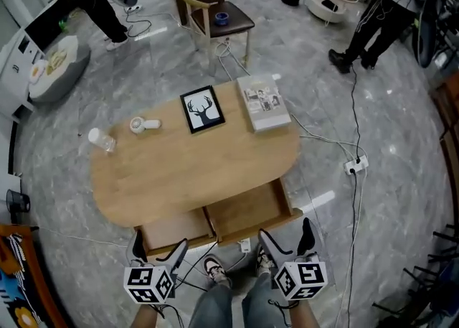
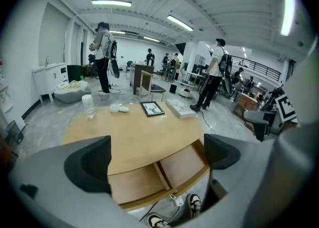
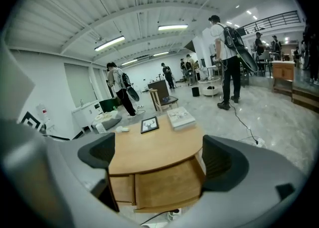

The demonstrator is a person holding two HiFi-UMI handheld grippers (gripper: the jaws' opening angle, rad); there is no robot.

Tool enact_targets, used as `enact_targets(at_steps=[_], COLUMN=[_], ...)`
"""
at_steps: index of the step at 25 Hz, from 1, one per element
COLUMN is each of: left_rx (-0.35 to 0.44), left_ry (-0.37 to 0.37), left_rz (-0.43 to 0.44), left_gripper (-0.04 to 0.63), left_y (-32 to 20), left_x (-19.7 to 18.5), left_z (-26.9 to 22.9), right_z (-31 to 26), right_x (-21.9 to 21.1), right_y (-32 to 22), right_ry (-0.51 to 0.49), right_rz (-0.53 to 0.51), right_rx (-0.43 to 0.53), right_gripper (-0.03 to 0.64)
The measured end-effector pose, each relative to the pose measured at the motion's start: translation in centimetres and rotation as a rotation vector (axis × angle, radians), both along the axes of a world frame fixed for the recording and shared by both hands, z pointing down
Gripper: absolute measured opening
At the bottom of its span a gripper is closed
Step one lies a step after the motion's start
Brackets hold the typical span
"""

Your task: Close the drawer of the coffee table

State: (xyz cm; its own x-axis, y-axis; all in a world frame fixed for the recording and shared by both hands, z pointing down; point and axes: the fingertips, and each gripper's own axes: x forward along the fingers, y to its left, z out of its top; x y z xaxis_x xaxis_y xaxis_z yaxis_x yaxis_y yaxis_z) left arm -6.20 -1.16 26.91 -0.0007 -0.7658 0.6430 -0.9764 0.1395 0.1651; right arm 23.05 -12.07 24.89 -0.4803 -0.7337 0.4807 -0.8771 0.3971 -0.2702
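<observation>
The oval wooden coffee table point(image 1: 186, 169) has its drawer point(image 1: 244, 212) pulled out toward me, showing two bare compartments split by a divider. My left gripper point(image 1: 158, 249) hovers open just in front of the drawer's left half, holding nothing. The right gripper point(image 1: 287, 239) is open in front of the drawer's right corner, also holding nothing. In the left gripper view the drawer point(image 2: 149, 177) lies between and beyond the spread jaws of the left gripper point(image 2: 157, 158). The right gripper view shows the drawer point(image 3: 159, 184) below the right gripper point(image 3: 160, 158). Neither gripper touches the drawer front.
On the tabletop lie a framed deer picture point(image 1: 201, 109), a book point(image 1: 264, 102), a small white fan point(image 1: 143, 125) and a plastic bottle point(image 1: 101, 139). My shoes point(image 1: 215, 270) stand under the drawer front. A power strip point(image 1: 356, 165) with cables lies right; a chair point(image 1: 215, 21) stands behind.
</observation>
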Motion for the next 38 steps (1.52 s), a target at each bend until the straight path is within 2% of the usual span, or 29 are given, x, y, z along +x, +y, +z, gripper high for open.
enact_targets(at_steps=[5, 9, 13, 17, 25, 30, 38], left_rx=[-0.081, -0.127, -0.171, -0.201, -0.249, -0.265, -0.262], left_ry=[0.012, -0.029, -0.023, -0.012, -0.035, -0.021, -0.032], left_rz=[0.043, 0.111, 0.12, 0.104, 0.133, 0.095, 0.064], left_gripper=[0.575, 0.575, 0.575, 0.574, 0.575, 0.574, 0.574], left_y=[-0.1, -0.3, 0.2, 0.3, 0.4, 0.8, 1.0], left_x=[0.3, 1.3, 2.2, 2.8, 4.6, 4.6, 4.1], left_z=[7.3, 11.6, 15.2, 18.3, 21.7, 23.0, 23.5], right_z=[8.4, 14.7, 19.5, 22.9, 29.7, 32.7, 37.0], right_x=[0.8, 1.8, 1.9, 1.9, 3.2, 3.8, 2.9], right_y=[1.3, 2.8, 5.0, 6.1, 6.7, 6.6, 8.0], right_ry=[-0.01, -0.01, 0.008, 0.032, 0.061, 0.054, 0.064], right_rz=[0.038, 0.057, 0.027, -0.043, -0.14, -0.15, -0.172], right_rx=[-0.025, -0.04, -0.074, -0.063, -0.036, -0.013, -0.037], right_gripper=[0.552, 0.554, 0.557, 0.558, 0.56, 0.562, 0.575])
